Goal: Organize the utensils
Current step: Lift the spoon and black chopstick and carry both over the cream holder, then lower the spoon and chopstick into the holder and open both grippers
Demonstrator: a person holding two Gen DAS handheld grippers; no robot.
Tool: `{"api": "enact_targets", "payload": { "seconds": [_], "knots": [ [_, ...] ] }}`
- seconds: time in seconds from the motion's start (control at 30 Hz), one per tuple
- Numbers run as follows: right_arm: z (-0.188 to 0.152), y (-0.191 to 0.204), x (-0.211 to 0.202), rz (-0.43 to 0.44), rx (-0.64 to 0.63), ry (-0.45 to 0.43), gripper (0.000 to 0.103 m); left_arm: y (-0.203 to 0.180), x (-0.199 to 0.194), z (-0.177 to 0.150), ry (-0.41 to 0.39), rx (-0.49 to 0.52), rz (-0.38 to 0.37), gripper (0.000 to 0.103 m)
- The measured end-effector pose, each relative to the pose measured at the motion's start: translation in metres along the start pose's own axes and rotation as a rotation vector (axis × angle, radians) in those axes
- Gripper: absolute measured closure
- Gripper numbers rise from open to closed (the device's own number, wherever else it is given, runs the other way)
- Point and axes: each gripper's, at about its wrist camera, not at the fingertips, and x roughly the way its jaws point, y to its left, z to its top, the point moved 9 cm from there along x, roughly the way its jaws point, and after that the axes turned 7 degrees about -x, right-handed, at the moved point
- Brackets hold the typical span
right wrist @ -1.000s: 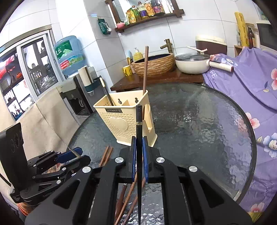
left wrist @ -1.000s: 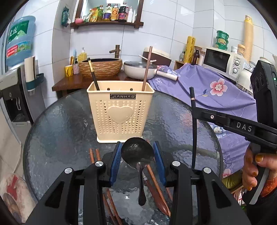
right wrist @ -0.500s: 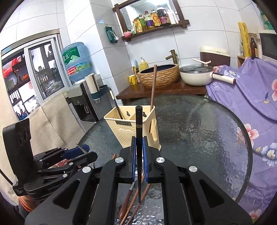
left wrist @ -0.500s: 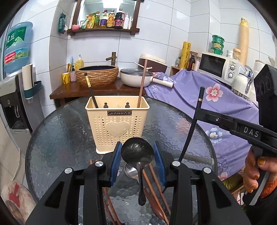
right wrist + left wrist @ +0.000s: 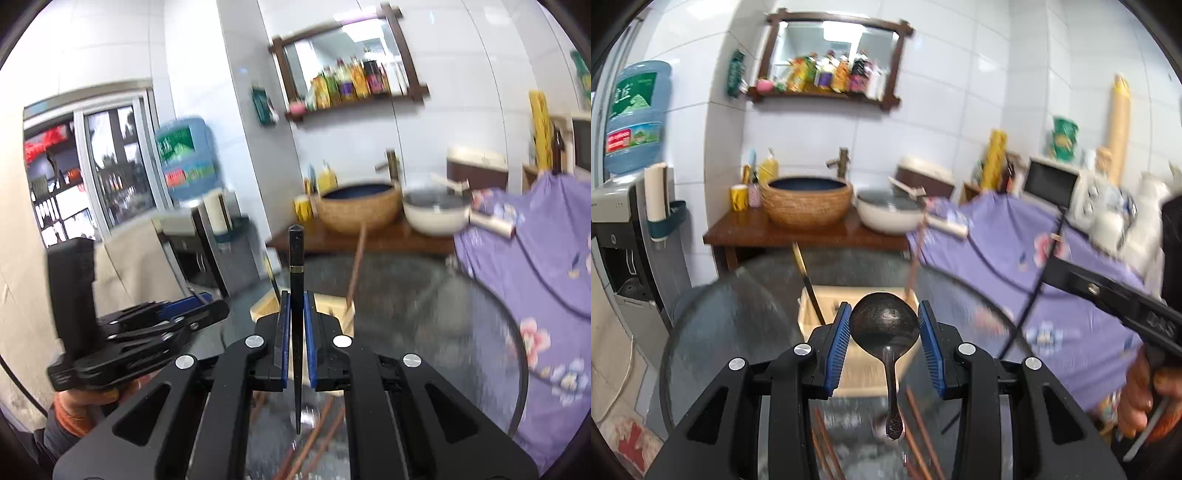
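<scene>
Left wrist view: two sticks already stand in the holder [image 5: 827, 306] on the tabletop [image 5: 731, 332], a dark one at its left and a brown one at its right. Brown chopsticks [image 5: 919, 439] lie loose on the glass near the camera, so sorting looks partly done. The left tool [image 5: 882, 326] is clamped on a dark spoon [image 5: 884, 325], pads against the bowl, handle hanging down, raised in front of the holder.

Right wrist view: the right tool [image 5: 295, 339] is pressed together on a black chopstick [image 5: 295, 280], upright, near the holder [image 5: 332, 314]. Both pieces are yet to go in.
</scene>
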Motion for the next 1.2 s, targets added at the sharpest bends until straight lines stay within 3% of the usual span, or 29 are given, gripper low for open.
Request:
{"api": "enact_targets", "payload": {
  "seconds": [0.2, 0.37, 0.47, 0.77, 1.2],
  "knots": [
    [0.072, 0.001, 0.012, -0.05, -0.029, -0.108, 0.095, 0.011, 0.015, 0.079, -0.107, -0.065, 0.035, 0.067],
    [0.093, -0.009, 0.045, -0.106, -0.029, -0.121, 0.095, 0.022, 0.046, 0.097, -0.127, -0.073, 0.104, 0.067],
    [0.08, -0.016, 0.07, -0.11, -0.007, -0.095, 0.095, 0.03, 0.065, 0.081, -0.112, -0.051, 0.149, 0.067],
    [0.016, -0.037, 0.113, -0.143, 0.041, -0.021, 0.095, 0.053, 0.102, 0.016, -0.026, -0.075, 0.177, 0.067],
    [-0.026, -0.045, 0.135, -0.156, 0.07, 0.052, 0.095, 0.061, 0.124, -0.026, 0.058, -0.047, 0.191, 0.067]
  ]
}}
